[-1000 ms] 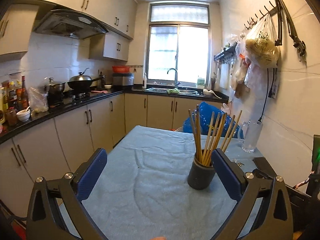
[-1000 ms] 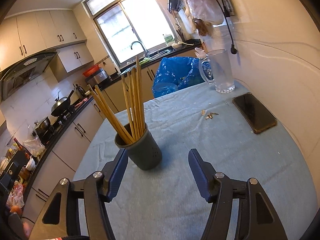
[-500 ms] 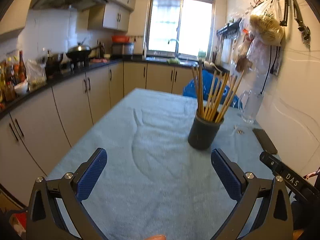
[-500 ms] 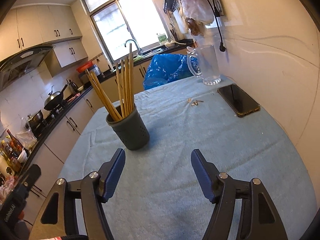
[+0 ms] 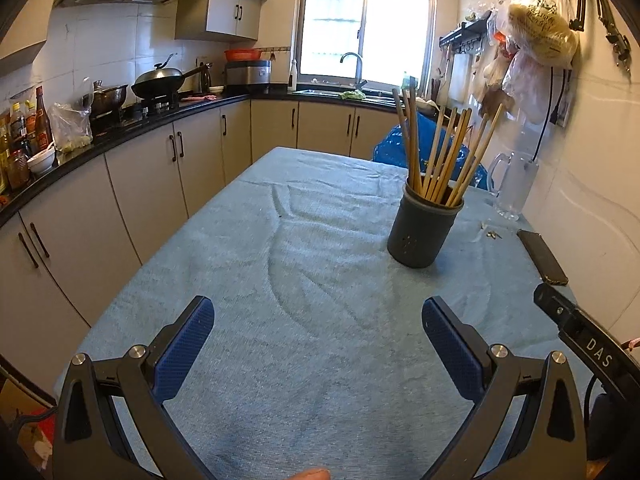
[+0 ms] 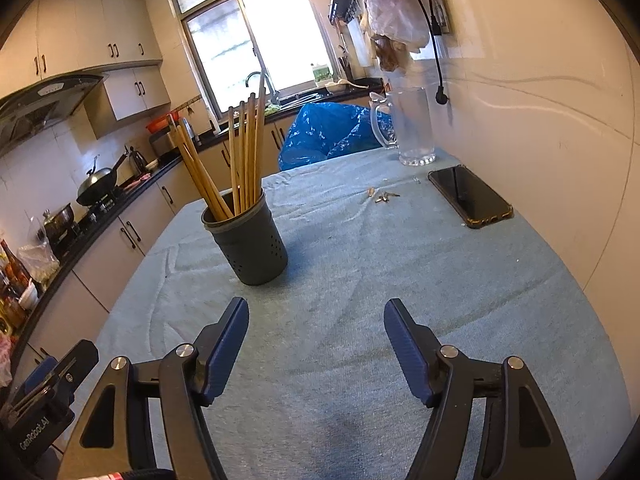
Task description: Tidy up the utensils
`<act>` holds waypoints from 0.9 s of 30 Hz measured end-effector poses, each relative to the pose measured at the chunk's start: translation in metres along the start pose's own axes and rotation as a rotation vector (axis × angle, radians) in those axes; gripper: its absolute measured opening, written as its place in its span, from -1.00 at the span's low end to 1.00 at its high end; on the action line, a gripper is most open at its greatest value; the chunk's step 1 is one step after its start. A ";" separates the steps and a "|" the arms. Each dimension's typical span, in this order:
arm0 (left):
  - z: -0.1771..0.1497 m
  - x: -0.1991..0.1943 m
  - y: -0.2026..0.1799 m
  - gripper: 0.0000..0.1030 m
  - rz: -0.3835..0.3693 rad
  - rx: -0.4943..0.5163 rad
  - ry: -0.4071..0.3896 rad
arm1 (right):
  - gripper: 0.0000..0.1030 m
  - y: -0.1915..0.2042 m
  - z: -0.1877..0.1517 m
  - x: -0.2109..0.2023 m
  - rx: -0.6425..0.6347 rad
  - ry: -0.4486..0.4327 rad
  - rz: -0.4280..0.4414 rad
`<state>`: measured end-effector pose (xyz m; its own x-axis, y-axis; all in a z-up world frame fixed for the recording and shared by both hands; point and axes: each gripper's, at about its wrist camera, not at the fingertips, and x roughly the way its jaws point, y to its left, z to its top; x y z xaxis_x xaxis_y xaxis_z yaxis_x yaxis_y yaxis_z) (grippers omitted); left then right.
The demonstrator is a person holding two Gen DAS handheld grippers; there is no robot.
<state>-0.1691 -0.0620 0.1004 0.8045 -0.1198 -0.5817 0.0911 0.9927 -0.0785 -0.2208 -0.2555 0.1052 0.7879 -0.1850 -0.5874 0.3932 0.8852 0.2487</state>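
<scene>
Standing upright in the dark holder (image 5: 425, 229) on the blue table cloth (image 5: 304, 280), the wooden chopsticks (image 5: 440, 156) are fanning out above its rim, all of them gathered inside; no loose utensil is showing on the cloth in either view. The left gripper (image 5: 318, 330) is hovering low over the cloth with its jaws spread wide and nothing between them, the holder lying ahead and to its right. The right gripper (image 6: 316, 332) is likewise gaping and empty, the holder sitting just ahead and to its left. A phone (image 6: 470, 196), a glass mug (image 6: 412, 128) and some small scraps (image 6: 382, 197) are lying near the wall. Utensils are already sitting as the task wants; this arrangement is fitting either a finished sort or a stage preceding further handling, so no next move is being prescribed
</scene>
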 end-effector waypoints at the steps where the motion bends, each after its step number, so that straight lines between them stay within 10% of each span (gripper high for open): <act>1: 0.000 0.001 0.000 1.00 0.002 0.002 0.004 | 0.46 0.001 0.000 0.000 -0.007 -0.005 -0.005; 27: -0.005 0.006 -0.007 1.00 0.017 0.053 0.029 | 0.57 0.013 -0.004 -0.006 -0.105 -0.076 -0.064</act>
<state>-0.1678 -0.0701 0.0930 0.7889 -0.1023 -0.6059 0.1088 0.9937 -0.0261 -0.2222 -0.2413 0.1088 0.7977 -0.2708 -0.5389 0.3952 0.9096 0.1279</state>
